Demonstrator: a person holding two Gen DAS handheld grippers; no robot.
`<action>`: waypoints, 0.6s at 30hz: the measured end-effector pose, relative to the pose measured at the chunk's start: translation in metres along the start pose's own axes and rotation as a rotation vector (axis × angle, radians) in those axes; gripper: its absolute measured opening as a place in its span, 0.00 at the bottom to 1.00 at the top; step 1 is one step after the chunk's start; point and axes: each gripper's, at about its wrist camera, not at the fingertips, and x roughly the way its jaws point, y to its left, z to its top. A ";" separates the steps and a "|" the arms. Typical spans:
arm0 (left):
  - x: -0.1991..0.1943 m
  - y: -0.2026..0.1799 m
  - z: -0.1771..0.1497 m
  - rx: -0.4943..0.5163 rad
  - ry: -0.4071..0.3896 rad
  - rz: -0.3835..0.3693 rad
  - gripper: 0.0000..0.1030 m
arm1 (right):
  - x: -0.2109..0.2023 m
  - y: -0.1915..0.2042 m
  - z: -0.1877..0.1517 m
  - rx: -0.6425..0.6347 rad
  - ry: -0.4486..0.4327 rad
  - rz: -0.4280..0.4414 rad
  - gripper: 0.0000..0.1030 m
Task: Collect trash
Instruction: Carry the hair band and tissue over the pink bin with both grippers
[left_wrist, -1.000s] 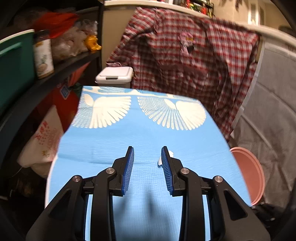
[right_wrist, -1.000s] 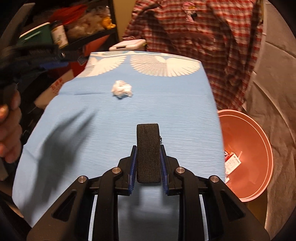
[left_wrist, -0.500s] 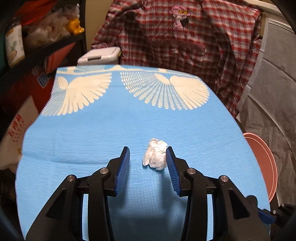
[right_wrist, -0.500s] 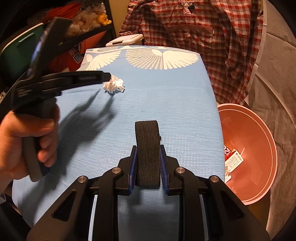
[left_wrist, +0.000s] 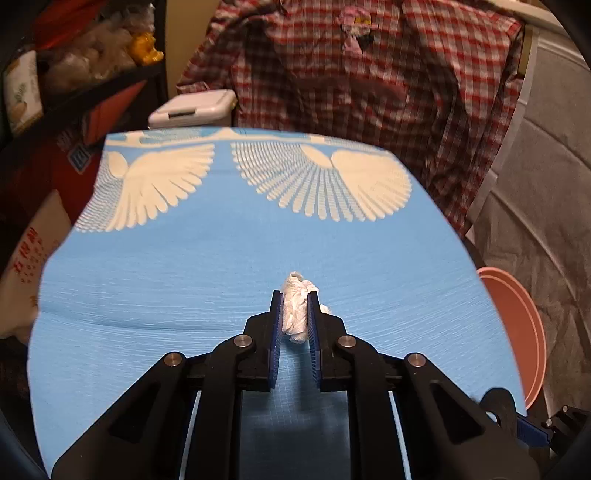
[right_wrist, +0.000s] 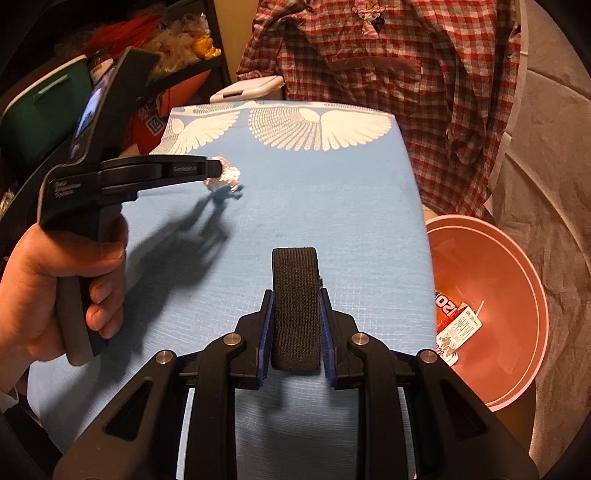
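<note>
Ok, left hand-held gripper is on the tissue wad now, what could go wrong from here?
1. The left hand-held gripper is closing on the crumpled white tissue wad, which bulges past the tips; soft paper may tear or slip on lifting.
2. The pink plastic basin sits off the blue patterned cloth's right edge, a long carry.
3. The right hand-held gripper, holding a black elastic band, lies along that route.

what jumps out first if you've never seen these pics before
The bright blue cloth with white wing prints fills both views, and on it the left tongs are closing on a crumpled white tissue that sits between their pads. The right tongs grip a black elastic band nearer the table's front. Off the table's right edge sits a pink basin with a printed wrapper inside, and a red plaid shirt hangs behind.
</note>
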 end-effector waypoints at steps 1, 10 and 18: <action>-0.005 0.000 0.002 -0.004 -0.010 0.000 0.13 | -0.003 0.000 0.001 0.002 -0.007 -0.001 0.23; -0.069 -0.005 0.005 -0.009 -0.107 0.007 0.13 | -0.041 -0.002 0.014 0.037 -0.092 -0.017 0.23; -0.124 -0.020 0.003 0.017 -0.173 -0.003 0.13 | -0.086 -0.013 0.025 0.066 -0.167 -0.076 0.23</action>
